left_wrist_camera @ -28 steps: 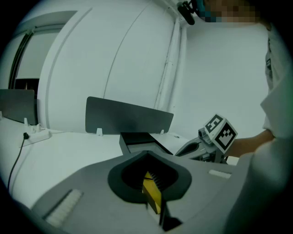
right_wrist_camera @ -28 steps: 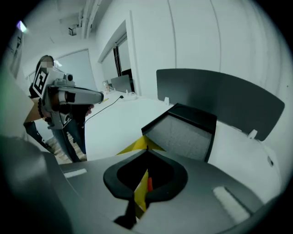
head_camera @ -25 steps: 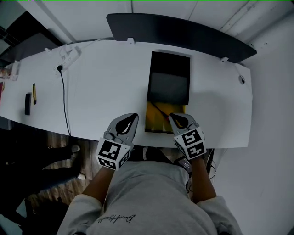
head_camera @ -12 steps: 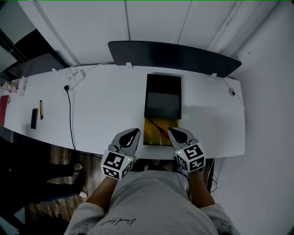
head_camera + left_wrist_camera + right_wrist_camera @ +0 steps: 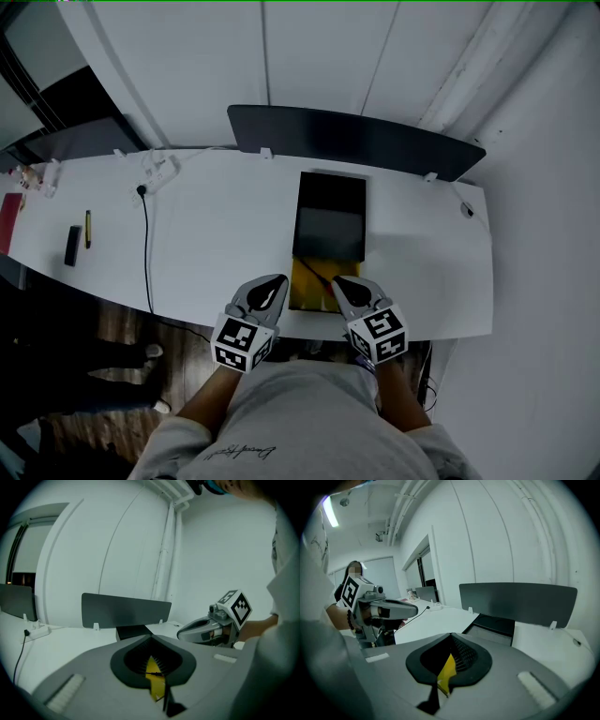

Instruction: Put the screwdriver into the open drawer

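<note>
**Head view.** Your left gripper [image 5: 277, 282] and right gripper [image 5: 338, 282] sit on either side of the open yellow-lined drawer [image 5: 300, 292], tips pointing away from you. The drawer is pulled out of a black box-shaped cabinet [image 5: 330, 211] that stands on the white desk [image 5: 216, 244]. It opens toward you at the desk's near edge. The thin dark-shafted screwdriver [image 5: 316, 274] lies slanted inside the drawer, between the two gripper tips and held by neither. A long dark grey screen panel [image 5: 356, 141] stands beyond the drawer, behind the cabinet. A black cable [image 5: 146, 248] runs across the desk well to the left of the drawer. A small black bar [image 5: 72, 245] and a yellow pen [image 5: 87, 228] lie farther left again.

**Left gripper view.** Your left tongs are closed tip to tip with nothing clamped. Through the hollow behind the tips you see the drawer's yellow, with the screwdriver's thin shaft crossing it. The right gripper shows to the right of the drawer.

**Right gripper view.** Your right tongs are also pressed together and empty. A wedge of the drawer's yellow shows through their hollow. The left gripper hangs off to the left of the drawer.
</note>
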Demonstrator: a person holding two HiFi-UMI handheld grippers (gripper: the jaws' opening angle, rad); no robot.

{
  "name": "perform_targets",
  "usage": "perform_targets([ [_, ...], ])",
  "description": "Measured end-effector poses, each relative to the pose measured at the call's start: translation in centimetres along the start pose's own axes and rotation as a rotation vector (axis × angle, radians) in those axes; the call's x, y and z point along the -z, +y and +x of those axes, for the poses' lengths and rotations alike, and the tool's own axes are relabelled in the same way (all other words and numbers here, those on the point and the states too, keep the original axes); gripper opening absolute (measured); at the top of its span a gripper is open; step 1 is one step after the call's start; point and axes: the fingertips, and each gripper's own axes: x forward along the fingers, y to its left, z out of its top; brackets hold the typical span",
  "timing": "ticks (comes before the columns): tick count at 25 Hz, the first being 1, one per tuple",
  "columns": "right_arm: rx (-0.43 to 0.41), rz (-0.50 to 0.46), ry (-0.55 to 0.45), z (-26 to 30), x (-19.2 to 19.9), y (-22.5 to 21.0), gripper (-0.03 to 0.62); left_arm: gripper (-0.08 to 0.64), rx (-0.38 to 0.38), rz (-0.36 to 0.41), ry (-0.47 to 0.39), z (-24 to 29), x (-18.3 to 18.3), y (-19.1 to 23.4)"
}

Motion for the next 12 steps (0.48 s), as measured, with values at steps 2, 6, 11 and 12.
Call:
perform_targets([
  [2, 0.001, -0.01, 0.0, -0.05, 0.01, 0.02, 0.014, 0.002, 0.004, -0.002, -0.008, 0.05, -0.19, -0.3],
  [6, -0.001, -0.008, -0.005, 0.17, 0.02, 0.06, 0.014, 0.002, 0.003, 0.0, -0.02, -0.02, -0.47, -0.31],
  [11, -0.007, -0.001, -0.004, 0.13, 0.31, 0.26, 0.014, 0.002, 0.0, 0.001, -0.021, -0.24, -0.22, -0.32],
  [12, -0.009, 0.001, -0.004, 0.06, 0.34, 0.31, 0.014, 0.002, -0.001, 0.0, -0.022, -0.28, -0.22, -0.32],
])
